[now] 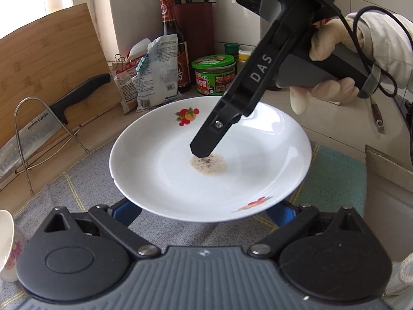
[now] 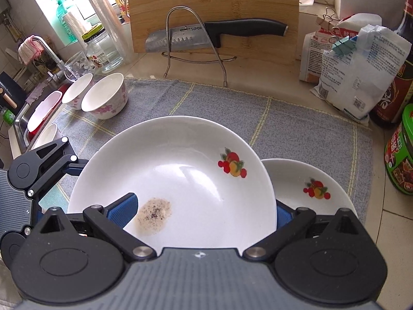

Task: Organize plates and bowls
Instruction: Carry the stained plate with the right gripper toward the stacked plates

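Far left I've got the sink (image 2: 24,118) and two flowered bowls (image 2: 105,97) on the grey cloth (image 2: 206,103) covering the desk (image 2: 271,72). Behind, a cleaver (image 2: 206,35) rests in a wire rack against the bamboo board (image 2: 214,0). Centre, the stained plate (image 2: 175,180) is lifted: my left tool (image 1: 204,206) is spread under its rim, my right tool (image 2: 204,213) clamps its edge. Right, a second plate (image 2: 322,178) lies on the cloth.

The pale worktop (image 2: 271,82) carries a grey checked mat (image 2: 296,129) bearing two flowered bowls (image 2: 105,100) and a fruit-print plate (image 2: 333,178), with a wire knife stand (image 2: 196,49), clipped packets (image 2: 356,77) and a green-lidded jar (image 2: 400,160) beside the mat.
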Available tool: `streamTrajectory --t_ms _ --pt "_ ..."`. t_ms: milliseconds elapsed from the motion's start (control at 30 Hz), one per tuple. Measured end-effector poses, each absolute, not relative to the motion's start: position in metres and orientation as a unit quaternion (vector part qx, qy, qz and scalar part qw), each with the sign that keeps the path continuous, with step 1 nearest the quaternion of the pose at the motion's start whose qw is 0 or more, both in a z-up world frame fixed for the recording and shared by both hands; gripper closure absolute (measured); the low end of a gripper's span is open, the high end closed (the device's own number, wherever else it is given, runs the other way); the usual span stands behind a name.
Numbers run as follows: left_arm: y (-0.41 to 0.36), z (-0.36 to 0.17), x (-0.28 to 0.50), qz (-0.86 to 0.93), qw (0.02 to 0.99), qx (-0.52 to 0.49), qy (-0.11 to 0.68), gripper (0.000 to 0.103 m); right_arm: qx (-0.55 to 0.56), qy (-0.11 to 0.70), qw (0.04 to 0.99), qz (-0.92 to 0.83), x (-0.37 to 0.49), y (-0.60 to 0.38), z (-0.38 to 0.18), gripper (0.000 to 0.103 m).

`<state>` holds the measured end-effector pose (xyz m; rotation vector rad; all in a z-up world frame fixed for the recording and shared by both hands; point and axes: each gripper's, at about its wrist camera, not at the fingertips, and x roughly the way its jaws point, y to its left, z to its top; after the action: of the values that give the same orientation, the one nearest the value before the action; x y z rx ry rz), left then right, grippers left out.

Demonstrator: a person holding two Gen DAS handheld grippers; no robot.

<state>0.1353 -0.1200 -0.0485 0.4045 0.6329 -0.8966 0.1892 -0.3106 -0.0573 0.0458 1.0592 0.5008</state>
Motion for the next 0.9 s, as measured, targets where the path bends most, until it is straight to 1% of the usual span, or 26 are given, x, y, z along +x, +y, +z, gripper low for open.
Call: streamTrajectory --t_ms 500,900 --pt "-0.154 -0.056 0.135 -0.455 0.813 0.201 0.303 0.003 0.044 0.509 0.837 0.199 0.171 -0.349 -0.068 0.000" --pt "-0.160 -0.059 0.140 -0.460 0.807 0.202 0.310 0.003 0.055 0.514 0.835 0.190 0.170 -0.362 -0.078 0.000"
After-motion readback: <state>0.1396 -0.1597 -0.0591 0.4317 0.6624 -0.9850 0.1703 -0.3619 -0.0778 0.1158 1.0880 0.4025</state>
